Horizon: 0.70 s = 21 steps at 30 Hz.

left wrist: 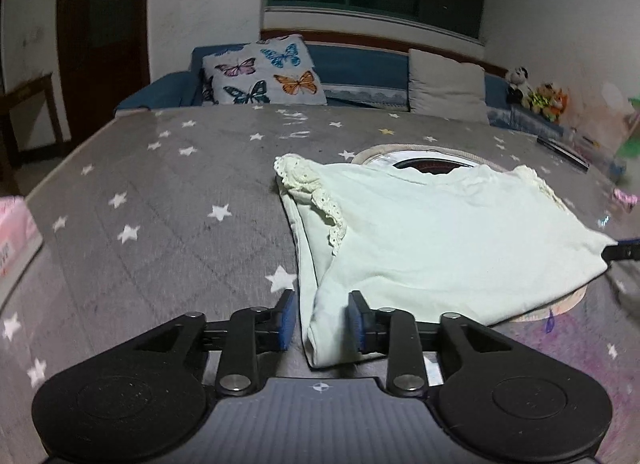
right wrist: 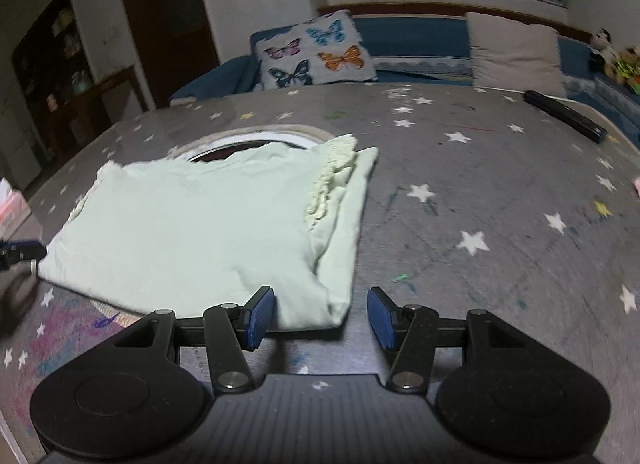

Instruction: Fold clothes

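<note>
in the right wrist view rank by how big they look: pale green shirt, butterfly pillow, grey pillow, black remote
1. pale green shirt, though it's nearest the camera
2-3. butterfly pillow and grey pillow, too alike to rank
4. black remote

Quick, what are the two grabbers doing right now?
Left gripper: jaws open around a corner of the pale shirt, not clamped.
Right gripper: jaws open, holding nothing.

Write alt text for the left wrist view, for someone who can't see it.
A pale green top with lace-trimmed sleeves lies partly folded on a grey star-print table, its near corner between the open blue-padded fingers of the left tool. Behind the table is a blue sofa with a butterfly cushion.
</note>
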### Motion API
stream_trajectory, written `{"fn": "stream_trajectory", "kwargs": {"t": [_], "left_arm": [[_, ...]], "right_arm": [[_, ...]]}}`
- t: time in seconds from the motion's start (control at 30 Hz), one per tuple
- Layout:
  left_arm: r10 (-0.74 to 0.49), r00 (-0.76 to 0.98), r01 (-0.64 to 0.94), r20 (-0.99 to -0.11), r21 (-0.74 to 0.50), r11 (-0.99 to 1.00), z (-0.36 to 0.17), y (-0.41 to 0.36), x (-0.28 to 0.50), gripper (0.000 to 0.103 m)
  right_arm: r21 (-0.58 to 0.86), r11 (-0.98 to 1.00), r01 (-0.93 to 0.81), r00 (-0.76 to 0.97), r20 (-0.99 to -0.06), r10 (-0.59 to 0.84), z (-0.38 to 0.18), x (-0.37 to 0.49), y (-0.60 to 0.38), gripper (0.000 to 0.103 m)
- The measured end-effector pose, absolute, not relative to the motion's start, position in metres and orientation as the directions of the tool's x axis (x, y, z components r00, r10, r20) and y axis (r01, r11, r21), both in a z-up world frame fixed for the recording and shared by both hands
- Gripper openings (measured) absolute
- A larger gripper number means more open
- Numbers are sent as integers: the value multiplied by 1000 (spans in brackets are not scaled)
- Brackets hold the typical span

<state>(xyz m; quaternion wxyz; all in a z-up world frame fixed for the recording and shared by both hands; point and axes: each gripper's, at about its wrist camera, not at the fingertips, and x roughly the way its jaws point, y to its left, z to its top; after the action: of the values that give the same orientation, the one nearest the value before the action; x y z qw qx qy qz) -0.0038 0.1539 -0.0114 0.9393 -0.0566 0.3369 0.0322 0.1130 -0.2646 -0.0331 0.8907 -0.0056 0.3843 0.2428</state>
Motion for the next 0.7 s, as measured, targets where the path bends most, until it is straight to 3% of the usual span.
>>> {"fn": "stream_trajectory", "kwargs": {"t": [0.13,0.2,0.33,0.7], "left_arm": [[7,758,-111,-652,-117,987,-15,154,-4,34],[-2,750,-105,-661,-121,987,-17,152,-5,30],[-12,745,-97,-667,-127,987,-17,149,-5,11],[-94,743,33,-662,-104,994,4,133,-49,9]], "right_arm": [[216,884,-414,584,-683,440,-38,115,-271,51],[231,878,-419,577,-679,454,-38,115,-270,37],[258,873,-415,564,-680,469,-41,115,-268,8],[235,884,-403,546,-714,439,-24,66,-294,7]]}}
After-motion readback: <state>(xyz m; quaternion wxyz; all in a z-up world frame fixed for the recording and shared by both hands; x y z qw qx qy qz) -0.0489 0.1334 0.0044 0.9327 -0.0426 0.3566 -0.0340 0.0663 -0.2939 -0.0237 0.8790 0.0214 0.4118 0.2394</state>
